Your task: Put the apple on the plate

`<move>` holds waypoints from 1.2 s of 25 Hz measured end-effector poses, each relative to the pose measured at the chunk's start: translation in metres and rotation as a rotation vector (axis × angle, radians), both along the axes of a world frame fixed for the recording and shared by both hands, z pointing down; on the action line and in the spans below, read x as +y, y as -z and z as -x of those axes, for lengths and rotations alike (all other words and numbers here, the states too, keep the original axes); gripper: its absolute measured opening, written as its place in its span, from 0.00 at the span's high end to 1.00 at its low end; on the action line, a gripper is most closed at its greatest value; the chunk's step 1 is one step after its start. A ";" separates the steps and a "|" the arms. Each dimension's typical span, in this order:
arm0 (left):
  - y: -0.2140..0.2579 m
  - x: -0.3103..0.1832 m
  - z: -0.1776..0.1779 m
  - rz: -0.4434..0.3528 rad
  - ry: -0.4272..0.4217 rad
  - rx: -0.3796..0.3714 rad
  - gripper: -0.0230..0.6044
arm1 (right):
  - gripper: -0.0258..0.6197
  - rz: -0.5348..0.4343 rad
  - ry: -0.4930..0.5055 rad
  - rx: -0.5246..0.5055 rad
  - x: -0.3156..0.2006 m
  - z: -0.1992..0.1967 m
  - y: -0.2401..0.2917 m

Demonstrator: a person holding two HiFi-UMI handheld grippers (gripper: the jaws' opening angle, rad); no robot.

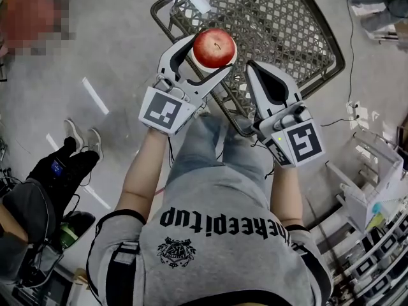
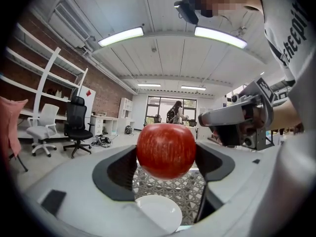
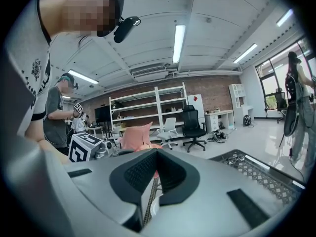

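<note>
The left tool (image 1: 211,57) was clamped on the red apple (image 1: 214,46), holding it right over the white plate (image 2: 159,212) on the mesh counter (image 1: 287,24). Right of the plate, the right tool (image 1: 257,70) hung pressed together, gripping nothing.

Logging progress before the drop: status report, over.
Left gripper shut on red apple, held over white plate. Right gripper shut, empty. Nothing between apple and plate.
</note>
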State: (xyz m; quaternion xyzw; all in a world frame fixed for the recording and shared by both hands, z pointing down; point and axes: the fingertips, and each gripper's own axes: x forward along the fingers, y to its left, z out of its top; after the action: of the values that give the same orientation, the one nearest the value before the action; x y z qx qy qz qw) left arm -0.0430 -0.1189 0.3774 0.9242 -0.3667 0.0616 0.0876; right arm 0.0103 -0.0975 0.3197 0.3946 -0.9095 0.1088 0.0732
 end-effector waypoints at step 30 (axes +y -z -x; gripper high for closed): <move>-0.123 -0.020 -0.006 0.089 0.011 -0.048 0.32 | 0.96 0.065 -0.014 0.029 -0.014 -0.005 -0.067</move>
State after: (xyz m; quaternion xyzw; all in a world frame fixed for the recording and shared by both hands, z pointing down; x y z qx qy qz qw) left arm -0.0374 -0.1392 0.5006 0.9156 -0.3705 0.0996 0.1201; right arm 0.0151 -0.1114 0.3864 0.3999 -0.9015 0.1333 0.0985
